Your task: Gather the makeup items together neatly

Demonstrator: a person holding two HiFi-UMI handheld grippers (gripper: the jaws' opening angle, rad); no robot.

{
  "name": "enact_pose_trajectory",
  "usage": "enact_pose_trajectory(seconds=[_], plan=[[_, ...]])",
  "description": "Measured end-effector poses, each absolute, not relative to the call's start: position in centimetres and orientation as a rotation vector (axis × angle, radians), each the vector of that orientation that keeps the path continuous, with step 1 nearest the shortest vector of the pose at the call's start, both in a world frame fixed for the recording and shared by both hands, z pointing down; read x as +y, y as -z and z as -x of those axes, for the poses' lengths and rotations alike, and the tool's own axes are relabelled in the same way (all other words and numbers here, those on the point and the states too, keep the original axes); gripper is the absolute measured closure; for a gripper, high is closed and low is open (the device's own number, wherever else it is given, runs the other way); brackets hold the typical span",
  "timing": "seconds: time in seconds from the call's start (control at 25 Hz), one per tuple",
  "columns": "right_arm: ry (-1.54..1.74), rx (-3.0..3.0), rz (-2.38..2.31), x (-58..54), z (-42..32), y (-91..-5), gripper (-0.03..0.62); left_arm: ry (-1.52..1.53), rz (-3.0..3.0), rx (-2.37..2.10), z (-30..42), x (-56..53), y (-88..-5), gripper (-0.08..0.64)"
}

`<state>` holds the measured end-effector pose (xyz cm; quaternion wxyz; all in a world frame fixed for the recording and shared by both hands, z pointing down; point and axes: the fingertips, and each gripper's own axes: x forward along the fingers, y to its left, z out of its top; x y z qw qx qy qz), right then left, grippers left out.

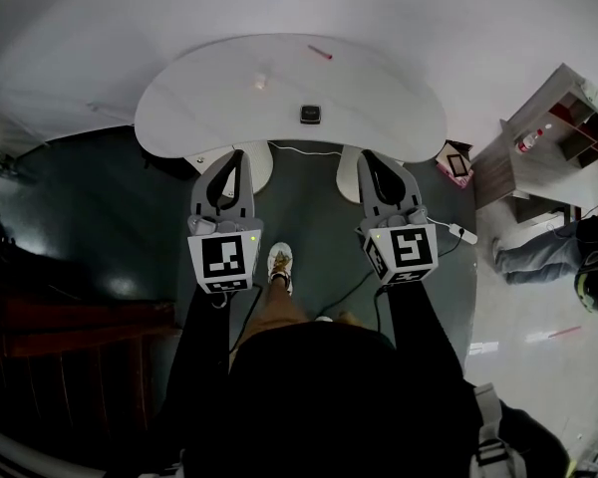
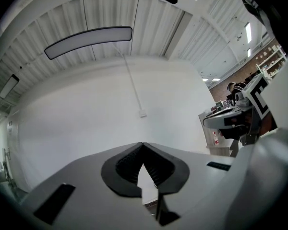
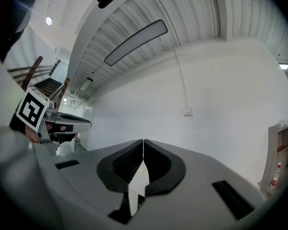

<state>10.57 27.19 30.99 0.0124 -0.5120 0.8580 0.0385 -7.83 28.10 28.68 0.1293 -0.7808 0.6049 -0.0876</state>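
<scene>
Left gripper (image 1: 237, 157) and right gripper (image 1: 367, 157) both pinched empty short of my table (image 1: 199, 93); black compact (image 1: 310, 114) and red stick (image 1: 320, 53) lie ungathered.

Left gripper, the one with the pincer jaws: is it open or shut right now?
Shut. In its own view the left gripper has both jaw tips touching, with nothing caught between them.

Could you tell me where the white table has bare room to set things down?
The table is bare at its left end, left of the pale item, and at its right end, beyond the dark square case and pink stick. Only the middle is occupied.
</scene>
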Motion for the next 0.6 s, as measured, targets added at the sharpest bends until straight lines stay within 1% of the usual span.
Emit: enact_pose_trajectory(seconds=[0.2,0.48,0.6], plan=[[-0.105,2.706,1.594,23.0,-8.4,-31.6,0.566,0.270,2.299,1.744,9.4,23.0,-29.3,0.545],[-0.069,2.679,1.676,16.3,-7.1,-30.7,0.566,0.287,2.367,1.685,10.6,15.5,-28.7,0.545],[-0.096,2.690,1.667,13.7,-5.4,-30.1,0.566,0.275,2.385,1.666,11.7,12.4,-28.4,0.545]])
